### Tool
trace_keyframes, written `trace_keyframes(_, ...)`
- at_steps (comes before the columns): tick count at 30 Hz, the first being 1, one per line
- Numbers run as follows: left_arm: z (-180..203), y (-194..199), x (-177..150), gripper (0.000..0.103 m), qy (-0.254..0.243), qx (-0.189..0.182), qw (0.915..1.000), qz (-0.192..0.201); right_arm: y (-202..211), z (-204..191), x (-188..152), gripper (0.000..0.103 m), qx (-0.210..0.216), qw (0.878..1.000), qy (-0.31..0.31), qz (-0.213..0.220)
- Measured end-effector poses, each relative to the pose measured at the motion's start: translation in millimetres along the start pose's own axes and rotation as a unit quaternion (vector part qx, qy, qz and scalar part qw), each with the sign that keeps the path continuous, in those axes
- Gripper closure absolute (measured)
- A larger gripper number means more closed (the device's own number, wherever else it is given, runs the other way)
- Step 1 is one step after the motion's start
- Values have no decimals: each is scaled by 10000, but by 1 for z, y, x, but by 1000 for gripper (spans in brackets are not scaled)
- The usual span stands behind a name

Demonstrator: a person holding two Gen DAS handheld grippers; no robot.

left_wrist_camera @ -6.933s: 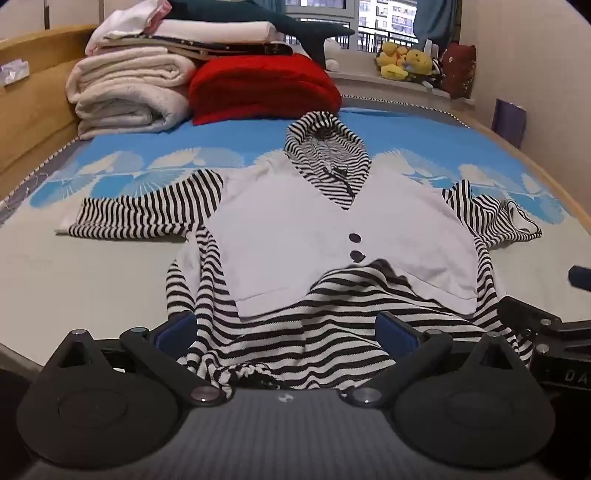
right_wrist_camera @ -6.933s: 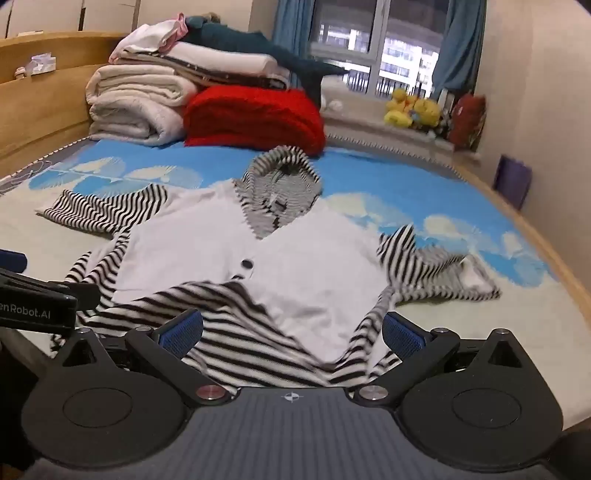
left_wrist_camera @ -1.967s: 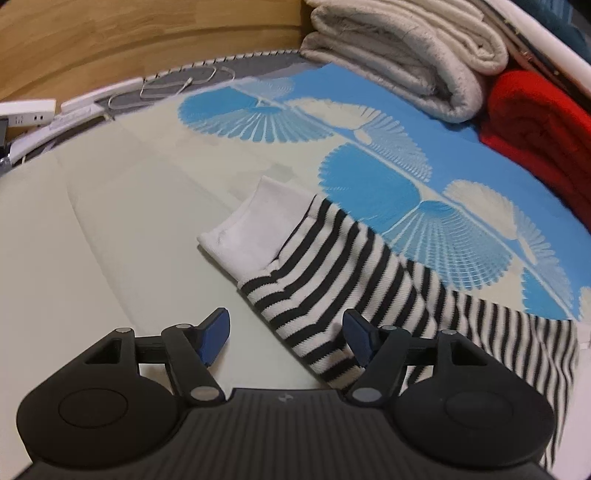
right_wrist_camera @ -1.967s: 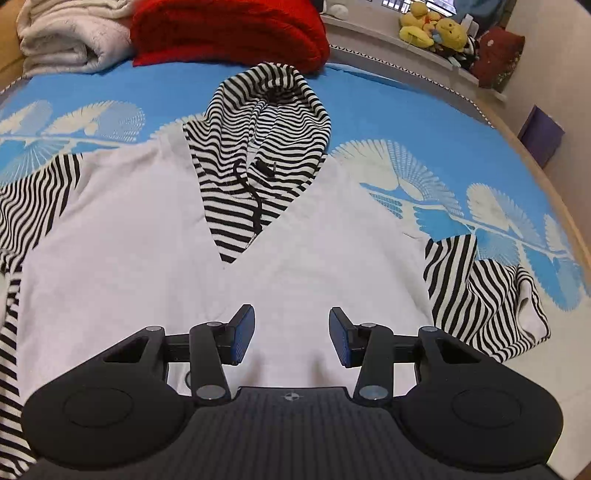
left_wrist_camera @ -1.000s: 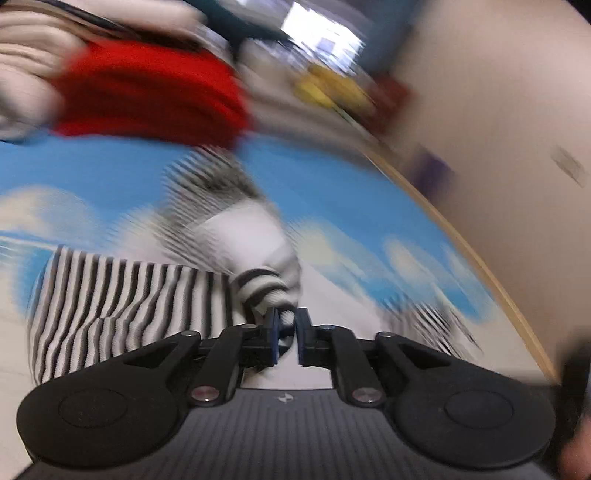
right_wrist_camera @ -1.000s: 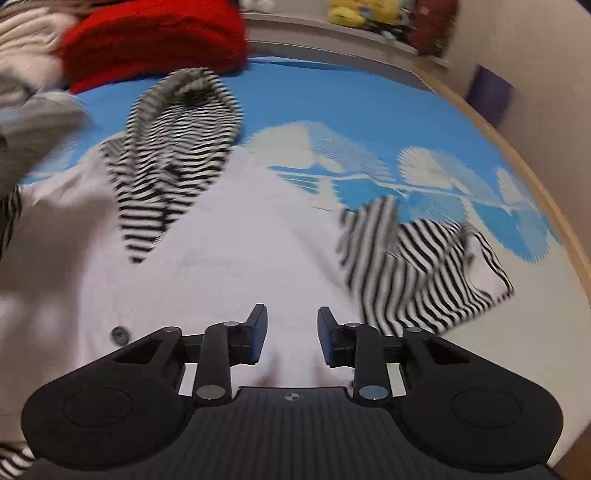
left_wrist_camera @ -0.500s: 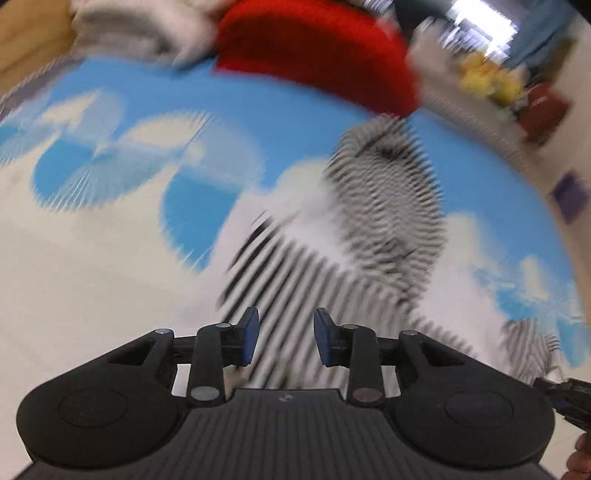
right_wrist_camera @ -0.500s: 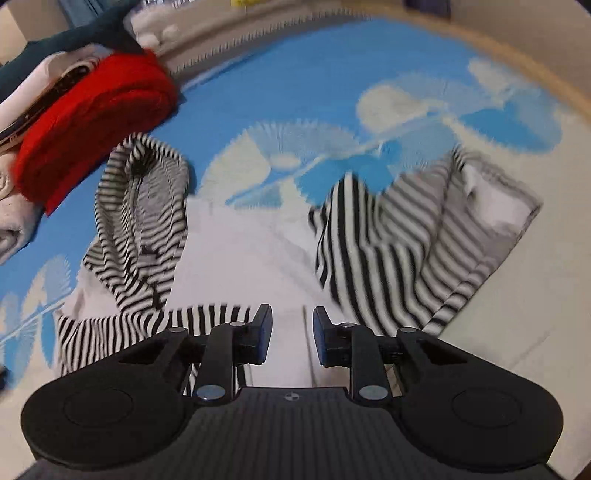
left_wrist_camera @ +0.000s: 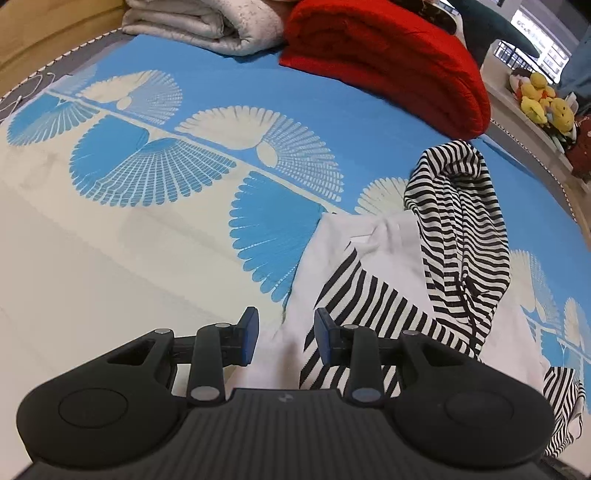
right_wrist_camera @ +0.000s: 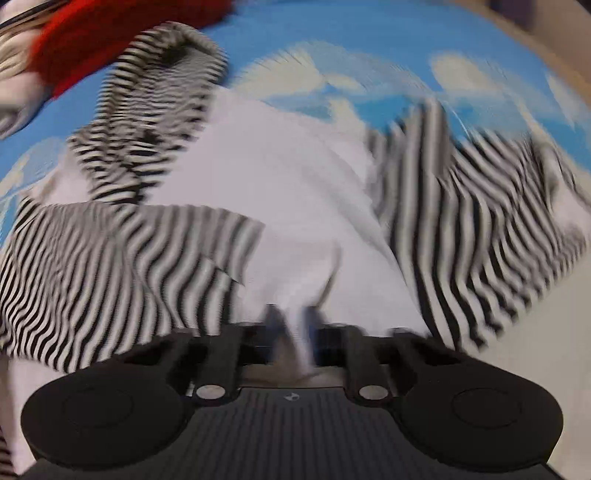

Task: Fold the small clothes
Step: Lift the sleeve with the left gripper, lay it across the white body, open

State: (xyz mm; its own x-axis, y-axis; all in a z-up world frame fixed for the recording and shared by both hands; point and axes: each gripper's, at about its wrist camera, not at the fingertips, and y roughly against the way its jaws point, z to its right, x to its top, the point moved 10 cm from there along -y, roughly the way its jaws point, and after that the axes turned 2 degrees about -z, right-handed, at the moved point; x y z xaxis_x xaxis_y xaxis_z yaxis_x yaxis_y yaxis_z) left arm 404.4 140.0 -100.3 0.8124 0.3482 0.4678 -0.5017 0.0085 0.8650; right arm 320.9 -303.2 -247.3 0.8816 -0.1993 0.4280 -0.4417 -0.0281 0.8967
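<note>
A small white hoodie (left_wrist_camera: 391,236) with a black-and-white striped hood (left_wrist_camera: 461,206) lies on the bed. Its left striped sleeve (left_wrist_camera: 369,306) is folded across the white front; it also shows in the right wrist view (right_wrist_camera: 122,251). My left gripper (left_wrist_camera: 284,336) is open and empty, low over the hoodie's left edge. The right wrist view is blurred by motion. My right gripper (right_wrist_camera: 291,325) hovers over the white front (right_wrist_camera: 288,192) with its fingers a small gap apart; the other striped sleeve (right_wrist_camera: 480,206) lies spread to the right.
A red folded blanket (left_wrist_camera: 388,62) and a grey-white folded blanket (left_wrist_camera: 207,22) lie at the head of the bed. The blue and cream sheet (left_wrist_camera: 147,166) stretches to the left. Yellow plush toys (left_wrist_camera: 546,103) sit on a ledge at the far right.
My left gripper, earlier shut on the left sleeve, laid it over the front and has opened. The right gripper has swung back over the white front.
</note>
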Motion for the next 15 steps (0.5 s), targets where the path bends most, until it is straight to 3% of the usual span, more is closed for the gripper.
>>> trace_keyframes(2,3,-3,-3,66,-35,-27,10000,-32,14,2,13,98,-152,9989,-68,447)
trace_keyframes(4,8,-5,-6,66,-99,-56,9999,-64,54,6,42,98,198,9891,-463,1387)
trace_keyframes(6,15,-7,-11,66,-267,-110,9995,-116,84,6,60,98,68,9792,-176,2020)
trace_keyframes(7,19,-9,-14,66,-361,-135,9992,-137,83,8,61,98,-52,9800,-81,1987)
trace_keyframes(8,23,-13,-18,66,-477,-139,9986,-188,72,10,56,98,-136,9855,-28,1693)
trace_keyframes(10,24,-20,-25,66,-536,-100,9980,-328,31,22,33,97,-301,9973,-195,642)
trace_keyframes(11,23,-24,-29,66,-516,-86,9978,-411,21,31,23,96,-347,9976,-467,377)
trace_keyframes(13,26,-26,-35,66,-524,-114,9973,-500,19,39,18,92,-325,9952,-877,296)
trace_keyframes(15,35,-25,-39,66,-657,-235,9963,-507,35,34,27,92,-454,9938,-672,757)
